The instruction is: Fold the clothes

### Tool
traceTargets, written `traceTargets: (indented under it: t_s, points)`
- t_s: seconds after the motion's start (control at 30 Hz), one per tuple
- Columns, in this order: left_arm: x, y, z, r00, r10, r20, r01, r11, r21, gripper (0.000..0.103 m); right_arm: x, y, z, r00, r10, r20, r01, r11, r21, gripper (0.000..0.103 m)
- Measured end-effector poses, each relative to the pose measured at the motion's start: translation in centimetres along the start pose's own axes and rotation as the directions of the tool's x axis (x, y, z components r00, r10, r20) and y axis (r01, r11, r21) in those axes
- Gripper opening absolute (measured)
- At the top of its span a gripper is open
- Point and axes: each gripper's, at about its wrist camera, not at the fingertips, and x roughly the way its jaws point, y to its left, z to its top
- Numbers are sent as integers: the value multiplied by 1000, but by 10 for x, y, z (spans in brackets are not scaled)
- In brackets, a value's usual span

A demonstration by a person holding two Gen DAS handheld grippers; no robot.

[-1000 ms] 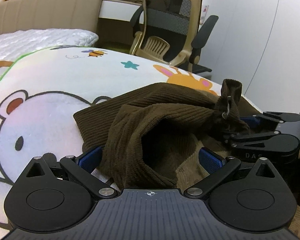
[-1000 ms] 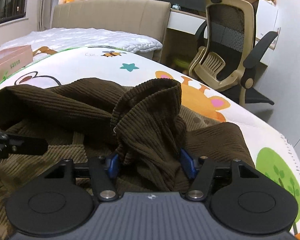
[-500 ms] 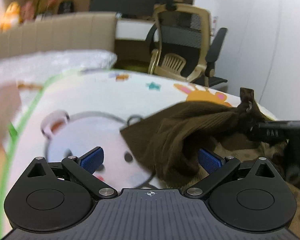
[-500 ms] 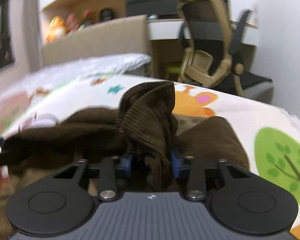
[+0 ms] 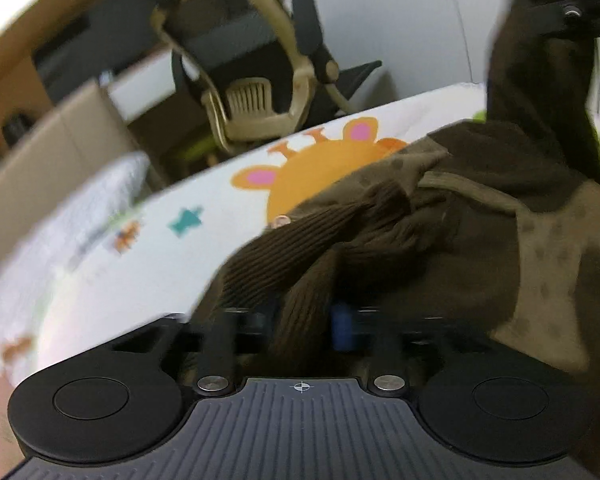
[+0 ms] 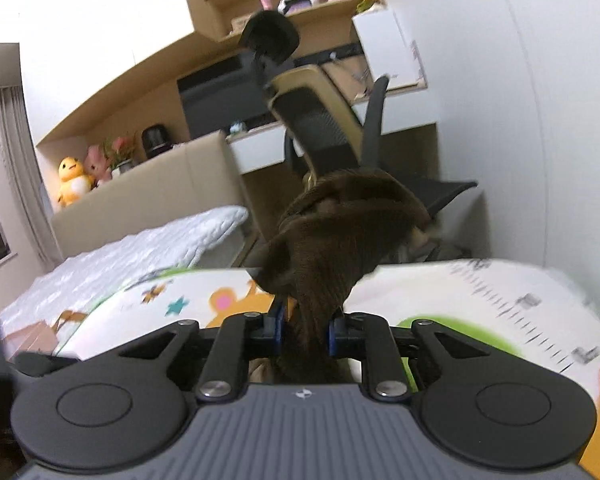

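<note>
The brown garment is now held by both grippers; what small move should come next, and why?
Probably spread the two grippers apart. The left gripper and the right gripper are each shut on a bunched fold of the brown garment, and the cloth between them hangs crumpled over the printed mat, the right end raised higher. Pulling it taut should show its edges before folding.

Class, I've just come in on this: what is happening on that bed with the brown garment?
A person is working with two handheld grippers on a brown ribbed garment that lies bunched on a cartoon-print bedspread. The left gripper is shut on a fold of it low down. The right gripper is shut on another part, which the left view shows hanging from it, higher than the rest. No fold is laid yet. An office chair stands beyond the bed.
</note>
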Motion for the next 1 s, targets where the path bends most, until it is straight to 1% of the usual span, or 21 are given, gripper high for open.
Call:
traceTargets:
  t_s: [0.03,0.1,0.2,0.23,0.27,0.3,0.37,0.4,0.43,0.47,0.5,0.53,0.57,0.6,0.63,0.67,0.7,0.77,0.83,0.9,1.0]
  points:
    - [-9,4,2,998,-47,39,50,996,-75,17,-5,-5,6,1000,-5,13,5,1000,-1,18]
    - [-35,1,2,977,-153,146,166,983,-81,17,-10,-2,13,1000,10,27,-8,999,-48,18]
    - [-54,-20,-5,945,-295,138,295,955,21,22,-10,22,20,996,76,39,-69,986,-154,18]
    - [-53,-23,-12,932,-350,96,350,936,21,28,-7,34,21,993,117,27,-110,976,-185,18]
    - [-53,-27,-18,913,-404,53,404,915,18,39,-4,45,22,987,158,14,-151,965,-216,18]
    - [-56,-27,-26,904,-426,36,426,905,16,44,2,60,20,979,203,-15,-200,948,-249,18]
    - [-68,-17,-38,905,-421,54,422,907,-6,61,16,89,10,963,258,-76,-268,912,-309,18]
    - [-75,-12,-45,906,-419,63,420,907,-17,68,30,101,-2,952,268,-146,-302,895,-329,19]
    - [-81,-2,-49,906,-417,75,422,905,-54,79,44,113,-13,937,274,-216,-336,876,-345,19]
    - [-88,5,-52,908,-409,88,415,907,-74,82,59,126,-25,917,278,-286,-371,857,-358,21]
    - [-95,13,-54,911,-400,101,409,908,-95,83,73,138,-36,893,278,-354,-406,836,-368,31]
    - [-101,22,-57,919,-378,113,390,915,-104,85,87,150,-48,864,275,-421,-442,815,-376,38]
    - [-107,30,-59,926,-356,125,370,922,-114,88,100,158,-61,844,242,-479,-450,806,-385,44]
    - [-112,39,-62,932,-335,136,352,927,-128,91,105,162,-74,838,202,-507,-441,799,-409,45]
    - [-115,49,-64,937,-317,144,338,928,-156,94,105,162,-79,839,190,-510,-438,792,-425,46]
    - [-118,60,-66,942,-298,152,323,928,-184,94,99,159,-74,842,208,-498,-444,793,-418,52]
    - [-114,68,-66,952,-271,141,298,927,-227,94,94,155,-68,844,227,-486,-450,793,-410,68]
    - [-105,86,-65,969,-219,115,245,919,-310,94,77,143,-48,865,265,-426,-442,804,-398,81]
    - [-89,98,-61,986,-158,59,168,907,-387,94,67,124,-25,890,261,-375,-403,835,-375,83]
    - [-71,106,-54,995,-103,4,95,903,-419,94,57,105,-2,912,254,-323,-364,864,-348,83]
    - [-53,107,-48,996,-78,-35,56,902,-428,94,65,75,4,940,161,-299,-253,919,-302,83]
